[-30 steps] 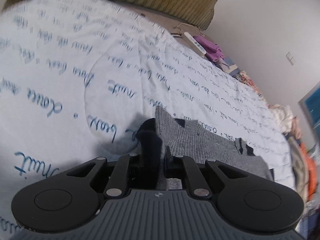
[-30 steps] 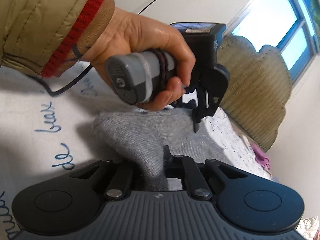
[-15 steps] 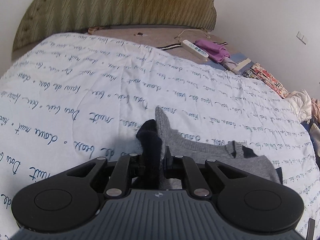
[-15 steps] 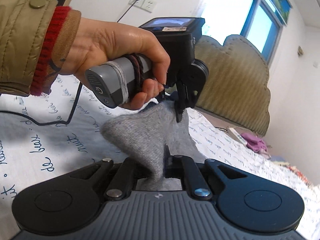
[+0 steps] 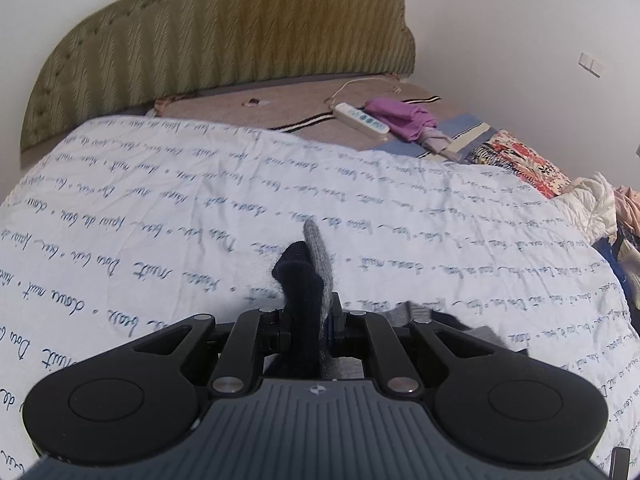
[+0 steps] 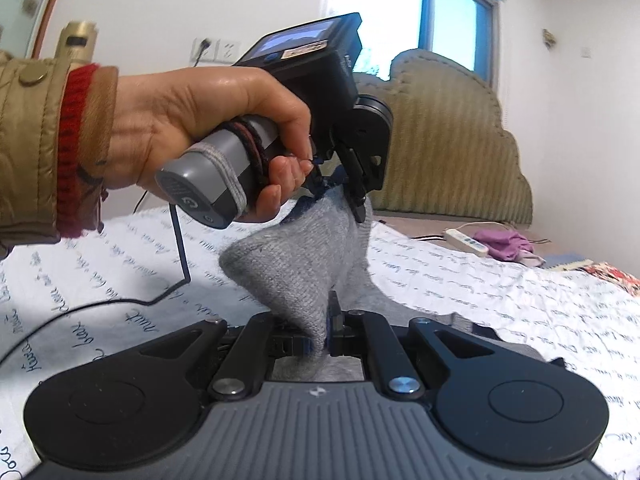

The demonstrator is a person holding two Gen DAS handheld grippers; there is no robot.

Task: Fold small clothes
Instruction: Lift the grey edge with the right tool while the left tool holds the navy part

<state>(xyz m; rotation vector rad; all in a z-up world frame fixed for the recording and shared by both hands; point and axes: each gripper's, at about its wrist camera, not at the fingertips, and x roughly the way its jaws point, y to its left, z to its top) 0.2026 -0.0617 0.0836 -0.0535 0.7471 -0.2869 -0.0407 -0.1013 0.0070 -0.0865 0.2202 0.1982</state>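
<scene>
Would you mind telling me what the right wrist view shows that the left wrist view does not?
Only the right wrist view shows the person's hand holding the left gripper, the window and the right gripper shut on the grey garment.
Only the left wrist view shows the navy trim in the left gripper's close-up and a clothes pile.
Both show the script-printed bedspread, headboard, power strip and purple cloth.

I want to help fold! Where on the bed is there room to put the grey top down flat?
The white quilt is bare from the headboard side down to the tools, so there. It is crowded at the far edge: the power strip, the purple cloth and the pile of clothes.
</scene>
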